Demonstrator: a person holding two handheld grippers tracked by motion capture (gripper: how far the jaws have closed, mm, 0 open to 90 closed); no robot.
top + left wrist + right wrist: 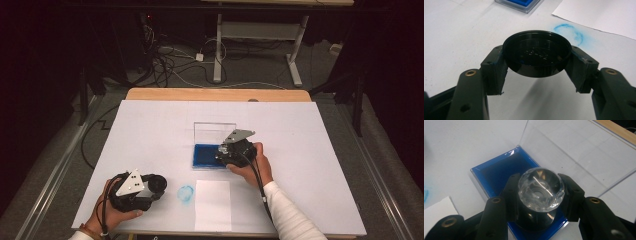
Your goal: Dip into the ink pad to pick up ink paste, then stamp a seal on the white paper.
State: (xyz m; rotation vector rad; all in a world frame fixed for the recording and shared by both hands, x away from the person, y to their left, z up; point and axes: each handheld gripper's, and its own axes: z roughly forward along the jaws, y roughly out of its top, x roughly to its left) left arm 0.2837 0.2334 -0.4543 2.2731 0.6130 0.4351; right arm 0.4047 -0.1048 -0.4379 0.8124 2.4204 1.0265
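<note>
Stamping seems to be the work in hand. We take the shallow blue ink pad in its clear hinged plastic case [207, 156] as our landmark. Our right gripper [541, 188] is over the pad, its jaws closed on a round stamp with a clear faceted knob and a dark barrel [540, 192], whose base looks to rest on the blue surface, though we cannot see the contact itself. Our left gripper [537, 56] is well to the near left of the pad, clamped on a round black plastic cap [537, 53] and holding it just above the white table cover [150, 125]. Between that gripper and the pad's near edge we see a faint blue ring print [185, 194], and just beside it a white sheet of paper [213, 205].

We judge the stamp rigid and fairly light, but its glossy knob looks slippery and could crack or pop free under a hard squeeze, so the dark barrel below the knob is the safer hold. The cap is light, thin-walled and stiff; we grip it across its rim, gently.
</note>
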